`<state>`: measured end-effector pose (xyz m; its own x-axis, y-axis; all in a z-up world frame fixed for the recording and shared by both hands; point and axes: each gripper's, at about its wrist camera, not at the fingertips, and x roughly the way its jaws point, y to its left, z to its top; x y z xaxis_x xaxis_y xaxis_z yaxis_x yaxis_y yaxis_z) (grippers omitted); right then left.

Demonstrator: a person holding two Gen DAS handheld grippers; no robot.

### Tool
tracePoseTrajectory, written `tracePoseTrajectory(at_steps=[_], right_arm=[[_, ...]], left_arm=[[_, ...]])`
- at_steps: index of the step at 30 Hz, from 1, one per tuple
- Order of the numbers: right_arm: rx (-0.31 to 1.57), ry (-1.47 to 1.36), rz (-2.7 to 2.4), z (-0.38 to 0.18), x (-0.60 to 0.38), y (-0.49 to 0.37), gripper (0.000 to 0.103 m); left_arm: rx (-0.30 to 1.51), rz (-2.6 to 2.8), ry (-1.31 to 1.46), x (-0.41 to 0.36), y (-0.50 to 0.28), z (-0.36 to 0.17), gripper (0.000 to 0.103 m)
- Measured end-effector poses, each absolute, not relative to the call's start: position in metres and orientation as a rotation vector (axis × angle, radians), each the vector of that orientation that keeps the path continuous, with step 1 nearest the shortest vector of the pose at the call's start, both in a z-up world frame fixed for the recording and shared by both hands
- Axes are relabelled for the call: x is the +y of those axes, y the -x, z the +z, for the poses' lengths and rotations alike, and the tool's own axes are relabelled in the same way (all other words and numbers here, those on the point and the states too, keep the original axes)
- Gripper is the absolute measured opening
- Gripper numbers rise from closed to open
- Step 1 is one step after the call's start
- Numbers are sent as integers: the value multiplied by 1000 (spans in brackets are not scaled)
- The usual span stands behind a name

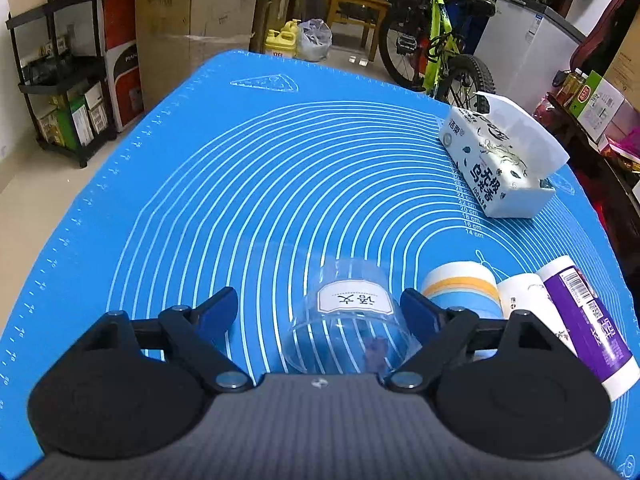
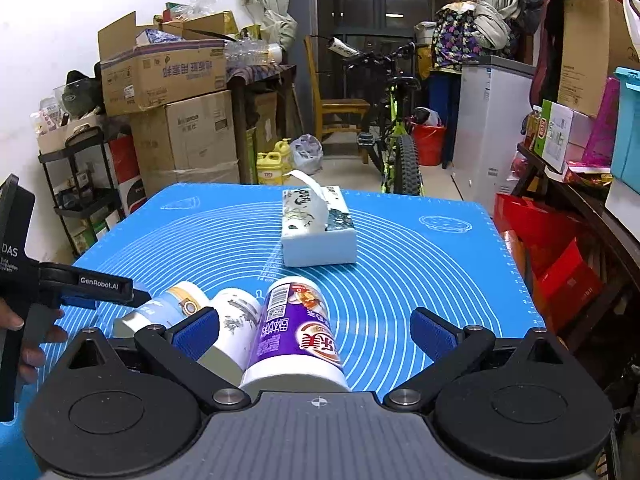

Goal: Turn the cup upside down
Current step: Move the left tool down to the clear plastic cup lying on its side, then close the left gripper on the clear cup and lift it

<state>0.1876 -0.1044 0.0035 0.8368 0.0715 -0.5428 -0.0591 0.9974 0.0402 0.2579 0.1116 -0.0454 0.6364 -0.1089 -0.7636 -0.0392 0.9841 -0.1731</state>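
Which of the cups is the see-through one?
The clear cup between the left gripper's open jaws. It has a white label, and the mat's lines show through it. The blue-and-yellow cup, white cup and purple cup are solid.

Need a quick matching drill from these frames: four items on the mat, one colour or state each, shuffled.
1. clear plastic cup
2. purple-labelled cup
3. white tissue box
4. left gripper

A. fingers open
B. tissue sticking out on top
C. lying on its side between open fingers of the right gripper
D. transparent, white label

Pairs: 1-D, 2-C, 3-B, 4-A
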Motion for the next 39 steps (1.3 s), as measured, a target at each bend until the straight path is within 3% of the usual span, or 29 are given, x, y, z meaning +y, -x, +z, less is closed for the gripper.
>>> tracePoseTrajectory(at_steps=[5,9,39], right_arm=[[578,-13,65,4,-106,-186,101],[577,-5,59,5,-106,-184,101],[580,15,48,6,-116,-171,101]], left_arm=[[907,-43,182,109,-259,-48,83],[926,-81,249,110,-261,-46,63],[857,0,210,120,-245,-25,62]])
